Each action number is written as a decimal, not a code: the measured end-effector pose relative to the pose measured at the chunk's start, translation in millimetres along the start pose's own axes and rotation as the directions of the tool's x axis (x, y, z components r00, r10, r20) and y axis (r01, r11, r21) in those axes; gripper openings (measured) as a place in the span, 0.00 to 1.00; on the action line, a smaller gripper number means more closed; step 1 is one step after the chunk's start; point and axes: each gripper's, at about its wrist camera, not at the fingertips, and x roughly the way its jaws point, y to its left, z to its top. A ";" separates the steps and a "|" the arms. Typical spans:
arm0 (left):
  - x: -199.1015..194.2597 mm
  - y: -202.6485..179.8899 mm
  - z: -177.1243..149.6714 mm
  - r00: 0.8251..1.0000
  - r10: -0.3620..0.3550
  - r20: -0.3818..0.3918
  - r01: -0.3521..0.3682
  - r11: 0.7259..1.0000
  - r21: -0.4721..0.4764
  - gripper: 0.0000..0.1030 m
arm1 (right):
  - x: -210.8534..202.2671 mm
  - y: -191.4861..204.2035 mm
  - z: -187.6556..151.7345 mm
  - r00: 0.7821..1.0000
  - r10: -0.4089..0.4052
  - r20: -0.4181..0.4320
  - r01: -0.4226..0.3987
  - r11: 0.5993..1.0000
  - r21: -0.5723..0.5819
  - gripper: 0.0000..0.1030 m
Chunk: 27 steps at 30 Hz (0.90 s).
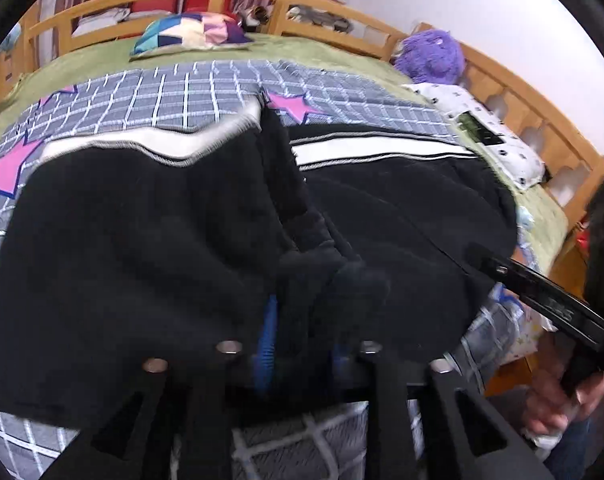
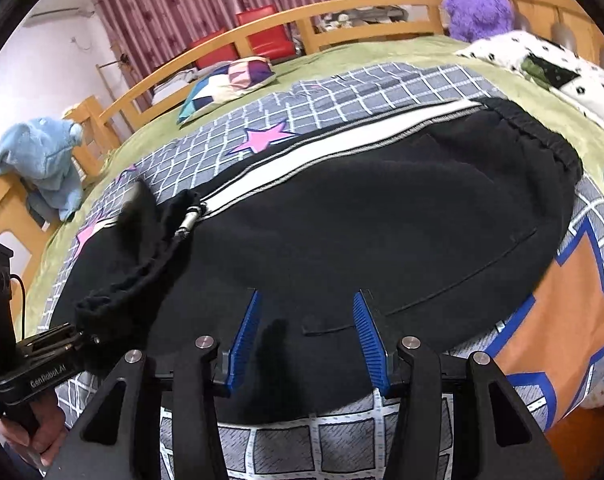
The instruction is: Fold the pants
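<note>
Blue pads (image 2: pixel 245 344) of the right tool (image 2: pixel 308 338) stand spread apart over the black pants (image 2: pixel 362 216), gripping nothing. Those pants, with a white side stripe (image 2: pixel 334 148), lie flat across the checked quilt (image 2: pixel 382 80) on the bed. Left tool (image 1: pixel 302 320) is clamped on a bunched leg cuff; black cloth buries its pads, and that view is blurred.

Left gripper (image 1: pixel 302 344) fingertips buried in bunched black pants (image 1: pixel 141 240); cloth motion-blurred. Grid blanket (image 2: pixel 342 440) under pants hidden.
</note>
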 end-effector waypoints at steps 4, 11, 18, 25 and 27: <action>-49.2 20.4 -0.9 0.990 0.018 0.140 -0.021 1.000 0.021 0.76 | 2.3 20.6 0.2 0.999 0.050 -0.013 -0.050 0.998 -0.036 0.47; -99.5 102.0 -3.6 0.958 0.126 0.259 -0.095 0.987 -0.128 0.80 | 12.7 76.3 5.4 0.966 0.253 -0.048 -0.254 0.967 -0.018 0.63; -110.4 173.7 -17.7 0.958 0.153 0.241 -0.063 0.937 -0.343 0.80 | 72.4 151.8 -15.8 0.982 -0.009 -0.189 -0.036 0.971 -0.235 0.24; -118.7 205.0 -24.5 0.962 0.112 0.250 0.006 0.904 -0.428 0.80 | 20.1 119.2 -4.5 0.967 0.248 -0.049 -0.252 0.964 -0.087 0.19; -114.1 207.9 -24.3 0.968 0.086 0.236 0.025 0.902 -0.432 0.80 | 37.3 121.2 -14.2 0.973 0.171 -0.153 -0.190 0.974 -0.120 0.26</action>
